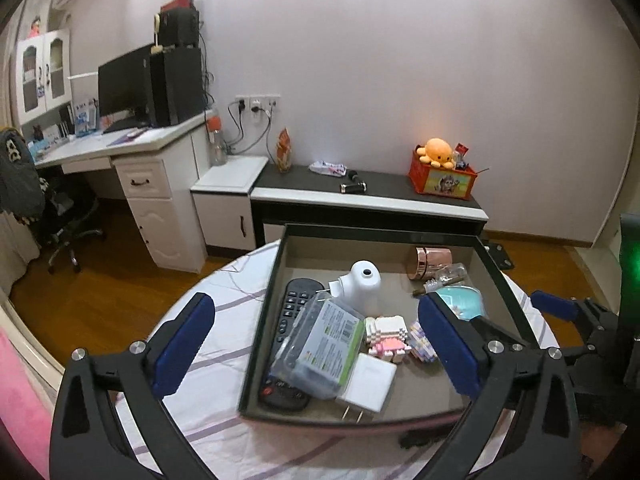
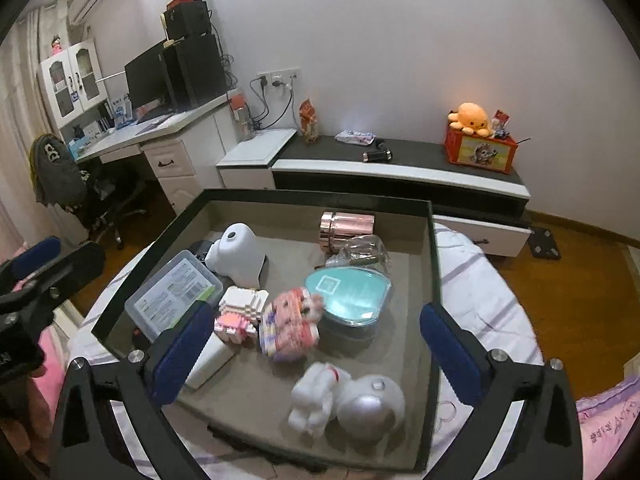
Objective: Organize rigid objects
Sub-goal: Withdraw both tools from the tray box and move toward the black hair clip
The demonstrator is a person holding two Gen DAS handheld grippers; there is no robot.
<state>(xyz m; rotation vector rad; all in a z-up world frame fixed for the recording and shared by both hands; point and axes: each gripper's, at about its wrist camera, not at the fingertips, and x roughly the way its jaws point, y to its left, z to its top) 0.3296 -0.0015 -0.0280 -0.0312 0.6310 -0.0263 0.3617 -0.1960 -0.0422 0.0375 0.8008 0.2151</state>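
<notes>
Both grippers, left [image 1: 316,344] and right [image 2: 316,350], hang released and empty over the tray [image 2: 434,280], where the block toy [image 2: 290,322], at 12 o'clock from the right gripper, looks light, rigid, possibly fragile; best grasped across its flat sides.

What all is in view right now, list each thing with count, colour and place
tray: one, dark rim, grey floor, on the striped cloth
remote: one, black, tray's left side
clear case: one, green label, on the remote
charger: one, white, near left corner
block figures: two, pink-white, tray middle
teal box: one, right of middle
rose-gold cylinder: one, far side
white figure: one, near edge
left gripper: open, empty
right gripper: open, empty
</notes>
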